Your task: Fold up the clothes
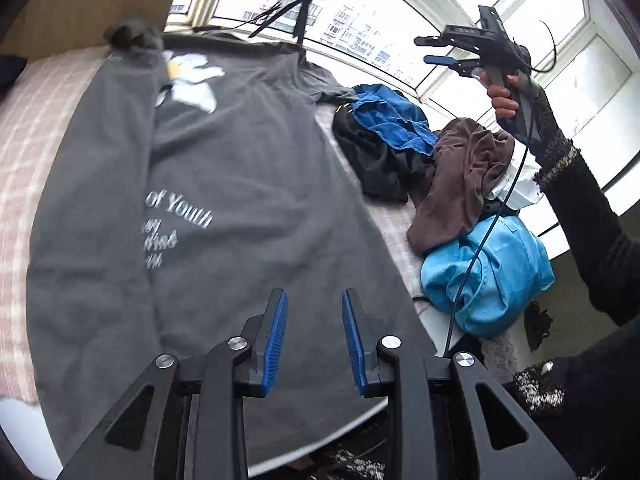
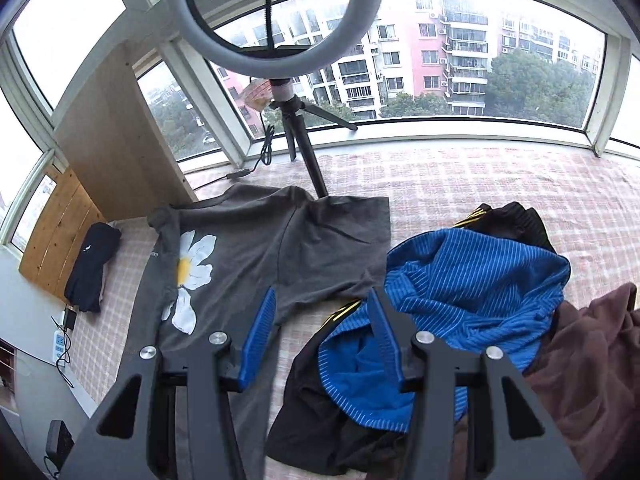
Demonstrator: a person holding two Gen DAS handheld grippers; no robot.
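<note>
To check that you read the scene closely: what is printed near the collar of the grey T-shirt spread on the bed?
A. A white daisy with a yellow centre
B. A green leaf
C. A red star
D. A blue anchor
A: the grey T-shirt bears a white daisy with a yellow centre, seen in both wrist views.

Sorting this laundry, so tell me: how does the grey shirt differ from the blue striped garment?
The grey shirt lies spread flat; the blue striped garment sits crumpled in a heap. The grey shirt bears a daisy print, the blue striped garment pinstripes. Both rest on the checked bedcover.
</note>
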